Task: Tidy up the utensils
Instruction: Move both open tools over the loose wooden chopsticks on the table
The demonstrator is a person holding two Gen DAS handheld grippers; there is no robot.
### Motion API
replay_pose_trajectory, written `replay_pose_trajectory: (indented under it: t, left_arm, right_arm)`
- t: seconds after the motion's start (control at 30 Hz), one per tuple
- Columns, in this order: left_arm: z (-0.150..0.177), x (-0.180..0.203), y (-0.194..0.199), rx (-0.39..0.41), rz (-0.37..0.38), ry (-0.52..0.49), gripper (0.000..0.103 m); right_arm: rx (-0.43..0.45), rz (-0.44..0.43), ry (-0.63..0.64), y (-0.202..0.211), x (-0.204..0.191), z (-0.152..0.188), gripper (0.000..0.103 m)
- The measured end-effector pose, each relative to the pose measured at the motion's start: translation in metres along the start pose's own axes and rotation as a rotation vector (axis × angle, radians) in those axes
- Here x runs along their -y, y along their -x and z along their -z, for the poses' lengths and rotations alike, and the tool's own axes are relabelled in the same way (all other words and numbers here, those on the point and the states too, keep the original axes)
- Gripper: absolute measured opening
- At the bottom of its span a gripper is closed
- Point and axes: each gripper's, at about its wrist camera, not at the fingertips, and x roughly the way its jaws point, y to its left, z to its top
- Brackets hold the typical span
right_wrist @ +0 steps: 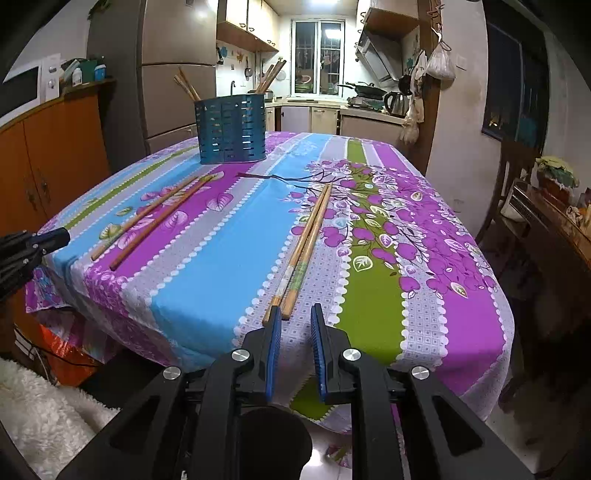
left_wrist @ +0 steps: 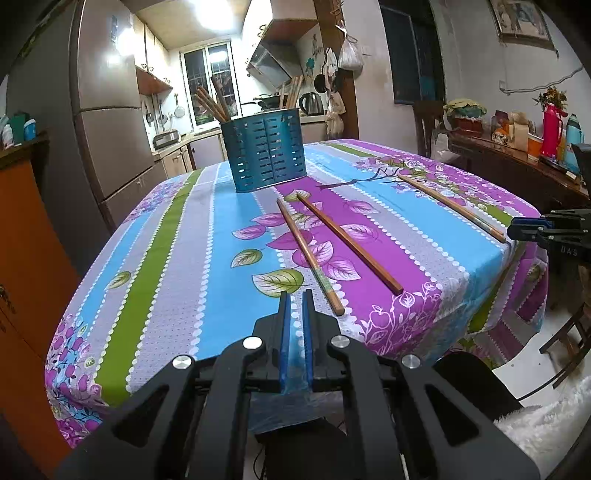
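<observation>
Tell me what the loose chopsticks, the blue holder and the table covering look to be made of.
Chopsticks: wood or bamboo, judging by the brown grain-like tone; some carry a printed green band near the end. Blue holder: probably painted or coated sheet metal, thin-walled with punched slots and a slight sheen, though plastic is possible. Table covering: printed woven fabric, matte, draping softly over the edge.

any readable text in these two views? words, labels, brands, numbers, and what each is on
"UAS": white letters on the black body of the right gripper, at the right edge of the left wrist view; slightly soft, so the reading is tentative.
Bottles and jars on the dark wooden sideboard: labels too small and blurred to read.
Framed picture on the wall: nothing legible.
Blue slotted metal utensil holder, wooden chopsticks: no text visible.
</observation>
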Motion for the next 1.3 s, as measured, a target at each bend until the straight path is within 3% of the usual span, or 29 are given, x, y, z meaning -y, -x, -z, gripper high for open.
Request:
replay_pose_trajectory:
  t: [0.4,0.57,1.0,1.3]
  left_arm:
    - [0.001,0.002,-0.005,-0.027,-0.006,-0.011,0.005]
    - [0.002,0.002,-0.007,-0.034,-0.007,-0.010,0.005]
    - [0.007,0.016,-0.006,-0.011,0.024,-0.055,0.005]
    - [0.008,0.032,-0.014,0.019,0.022,-0.080,0.005]
  right_arm:
    - [-0.024,-0.051,-0.010,-0.010,0.007,-0.002,0.018]
    - [-0.014,0.010,-0.049,-0.011,0.017,-0.003,0.018]
    - [0.010,-0.012,-0.041,-0.014,0.016,-0.001,0.018]
    - [0.067,0.045,-0.082,-0.016,0.014,0.003,0.018]
